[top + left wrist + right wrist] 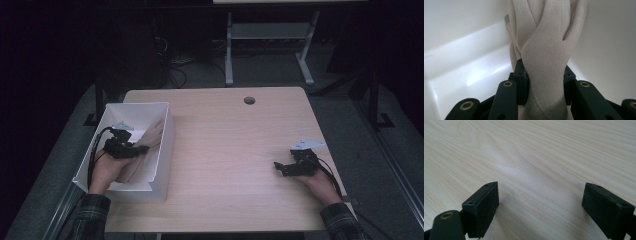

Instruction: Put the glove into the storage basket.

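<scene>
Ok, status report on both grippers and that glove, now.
Left gripper shut on beige glove, inside white box. Right gripper open, nothing between its jaws, low over table. Nothing in the way.

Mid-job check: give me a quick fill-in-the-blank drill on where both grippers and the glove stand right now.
1. The left gripper is shut on a beige ____.
2. The glove hangs inside the white ____.
3. The right gripper has its jaws ____, nothing between them.
4. It rests over the bare wooden ____.

Missing words: glove; box; open; table
</scene>
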`<state>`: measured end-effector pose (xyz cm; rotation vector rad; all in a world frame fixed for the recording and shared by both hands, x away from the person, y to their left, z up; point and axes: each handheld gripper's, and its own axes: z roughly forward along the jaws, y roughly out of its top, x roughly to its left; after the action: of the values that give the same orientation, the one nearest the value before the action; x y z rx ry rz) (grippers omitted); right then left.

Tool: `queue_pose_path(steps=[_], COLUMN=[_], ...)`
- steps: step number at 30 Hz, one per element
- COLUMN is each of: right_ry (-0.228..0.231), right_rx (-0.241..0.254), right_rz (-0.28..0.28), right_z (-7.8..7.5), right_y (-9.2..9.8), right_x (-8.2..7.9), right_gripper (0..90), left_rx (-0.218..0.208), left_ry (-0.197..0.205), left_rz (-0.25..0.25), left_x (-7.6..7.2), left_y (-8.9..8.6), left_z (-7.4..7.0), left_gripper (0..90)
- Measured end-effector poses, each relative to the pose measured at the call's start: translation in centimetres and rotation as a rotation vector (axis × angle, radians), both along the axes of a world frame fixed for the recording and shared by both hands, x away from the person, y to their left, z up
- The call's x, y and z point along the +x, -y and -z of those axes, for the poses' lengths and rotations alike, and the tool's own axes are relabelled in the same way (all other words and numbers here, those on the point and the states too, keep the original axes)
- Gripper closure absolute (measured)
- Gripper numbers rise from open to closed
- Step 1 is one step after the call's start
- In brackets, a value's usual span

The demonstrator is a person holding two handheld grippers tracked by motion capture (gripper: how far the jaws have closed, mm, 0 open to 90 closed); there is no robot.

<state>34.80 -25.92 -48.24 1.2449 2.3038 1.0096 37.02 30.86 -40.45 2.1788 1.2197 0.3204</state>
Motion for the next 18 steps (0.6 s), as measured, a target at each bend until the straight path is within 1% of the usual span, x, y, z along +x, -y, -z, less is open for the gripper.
queue_pose_path(steps=[1, 5, 8, 11, 12, 14, 16, 17, 18], right_ry=[0.0, 0.0, 0.0, 0.0, 0.0, 0.0, 0.0, 0.001, 0.0], right_rx=[0.0, 0.0, 0.0, 0.0, 0.0, 0.0, 0.0, 0.0, 0.0], right_rz=[0.0, 0.0, 0.0, 0.0, 0.0, 0.0, 0.0, 0.0, 0.0], right_z=[0.0, 0.0, 0.0, 0.0, 0.0, 0.0, 0.0, 0.0, 0.0], right_y=[0.0, 0.0, 0.0, 0.0, 0.0, 0.0, 0.0, 0.0, 0.0], right_x=[0.0, 0.0, 0.0, 0.0, 0.0, 0.0, 0.0, 0.0, 0.0], right_gripper=[13.6, 13.6, 13.6, 13.6, 13.6, 13.6, 13.6, 13.6, 13.6], left_rx=[0.008, 0.015, 0.019, 0.01, 0.015, 0.019, 0.024, 0.03, 0.025], left_ry=[-0.009, -0.028, -0.034, -0.045, -0.051, -0.057, -0.06, -0.065, -0.068], left_rz=[0.003, 0.007, 0.01, 0.009, 0.011, 0.016, 0.015, 0.019, 0.015], left_x=[0.0, 0.0, 0.0, 0.0, 0.0, 0.1, 0.1, 0.1, 0.2], left_y=[0.0, 0.2, 0.3, 0.3, 0.3, 0.3, 0.4, 0.3, 0.4], left_z=[0.2, 1.3, 1.5, 1.7, 1.8, 1.9, 2.0, 2.1, 2.2], left_gripper=[66.8, 66.4, 65.2, 64.3, 63.8, 61.9, 57.1, 57.1, 53.5])
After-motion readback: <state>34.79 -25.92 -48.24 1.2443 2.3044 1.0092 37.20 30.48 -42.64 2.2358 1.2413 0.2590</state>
